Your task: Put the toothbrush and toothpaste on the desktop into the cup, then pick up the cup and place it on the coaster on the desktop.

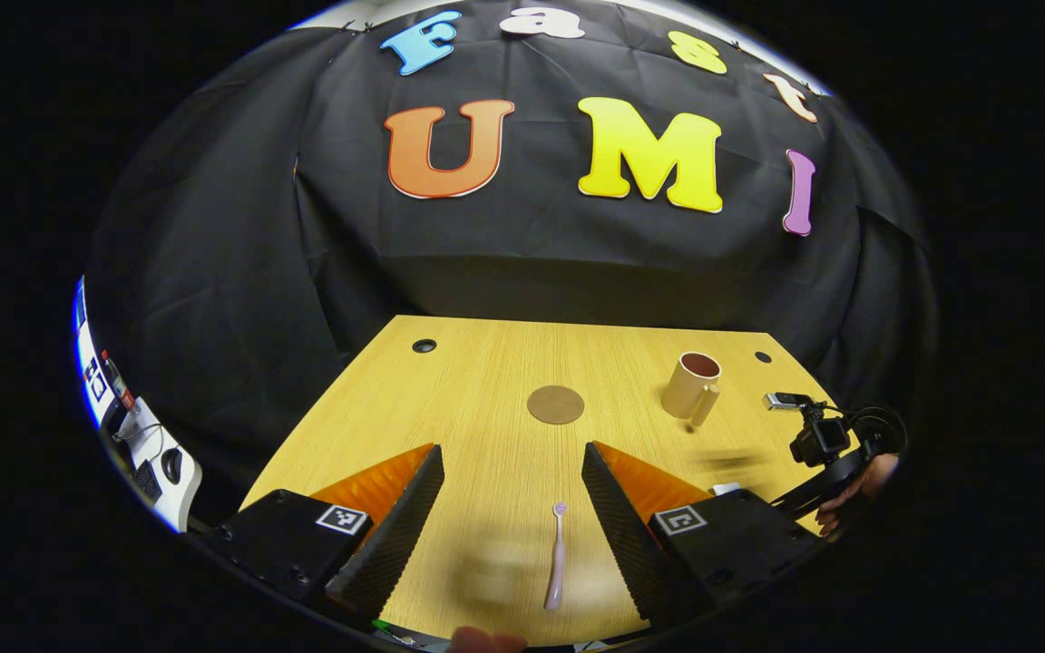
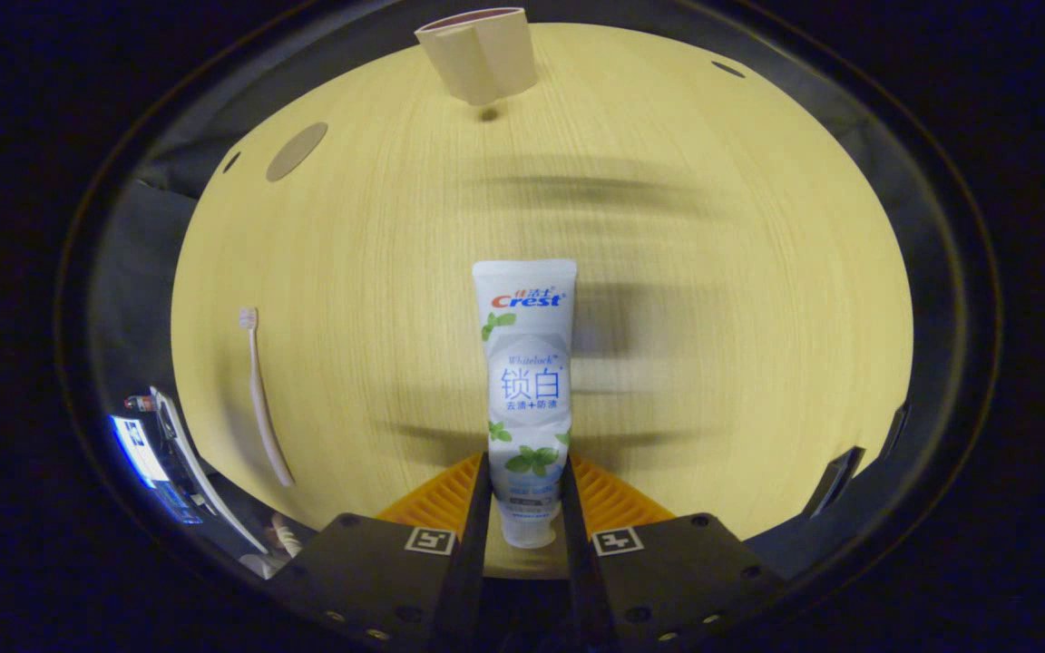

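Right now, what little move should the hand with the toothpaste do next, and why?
Probably carry the toothpaste forward toward the cup. The right gripper is already shut on the tube's lower end, and the cup stands upright farther up the desktop with its mouth open. The toothbrush lies flat between the left gripper's open fingers, so that one can wait.

— How are the brush and paste placed?
— A slim pale-pink plastic toothbrush (image 1: 557, 557) is laid flat on the wooden desktop, head pointed toward the far edge. A white plastic toothpaste tube (image 2: 528, 390) with mint-leaf print is held at its cap end above the desktop, its flat crimped end pointed forward.
— And the cup and coaster?
— A beige ceramic cup (image 1: 692, 384) with a dark inside is stood upright, empty. A round brown coaster (image 1: 555, 404) is laid flat beside it, apart.
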The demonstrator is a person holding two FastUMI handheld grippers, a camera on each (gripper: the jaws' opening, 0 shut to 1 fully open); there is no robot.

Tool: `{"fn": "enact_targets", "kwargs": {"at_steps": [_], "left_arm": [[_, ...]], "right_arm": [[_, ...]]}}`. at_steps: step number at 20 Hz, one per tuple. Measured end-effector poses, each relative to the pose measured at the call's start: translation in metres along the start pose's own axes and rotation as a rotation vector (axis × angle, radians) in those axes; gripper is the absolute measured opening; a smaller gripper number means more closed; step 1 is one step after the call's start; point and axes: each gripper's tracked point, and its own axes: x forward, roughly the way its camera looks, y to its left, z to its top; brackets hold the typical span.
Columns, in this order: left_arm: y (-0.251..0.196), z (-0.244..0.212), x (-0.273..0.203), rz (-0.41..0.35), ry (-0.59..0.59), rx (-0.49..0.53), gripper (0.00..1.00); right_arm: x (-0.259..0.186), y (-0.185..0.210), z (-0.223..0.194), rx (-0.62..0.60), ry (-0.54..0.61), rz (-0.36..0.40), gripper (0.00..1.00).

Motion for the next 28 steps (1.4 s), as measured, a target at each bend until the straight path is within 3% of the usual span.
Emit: {"fn": "enact_targets", "kwargs": {"at_steps": [6,11,17,23,28], "left_arm": [[-0.008,-0.029,0.005,-0.046,0.089,-0.019,0.99],[-0.015,-0.093,0.006,-0.092,0.288,-0.027,0.99],[-0.027,-0.151,0.022,-0.126,0.509,-0.069,0.99],[-0.005,-0.182,0.029,-0.129,0.618,-0.041,1.00],[0.012,-0.187,0.033,-0.120,0.643,-0.030,0.92]], "right_arm": [[0.007,-0.003,0.003,-0.036,-0.123,0.016,0.36],[0.009,0.001,0.004,-0.013,-0.169,0.079,0.37],[0.015,-0.001,0.007,-0.043,-0.265,0.090,0.36],[0.013,-0.002,0.010,-0.049,-0.317,0.095,0.36],[0.015,0.000,0.011,-0.031,-0.336,0.101,0.36]]}}
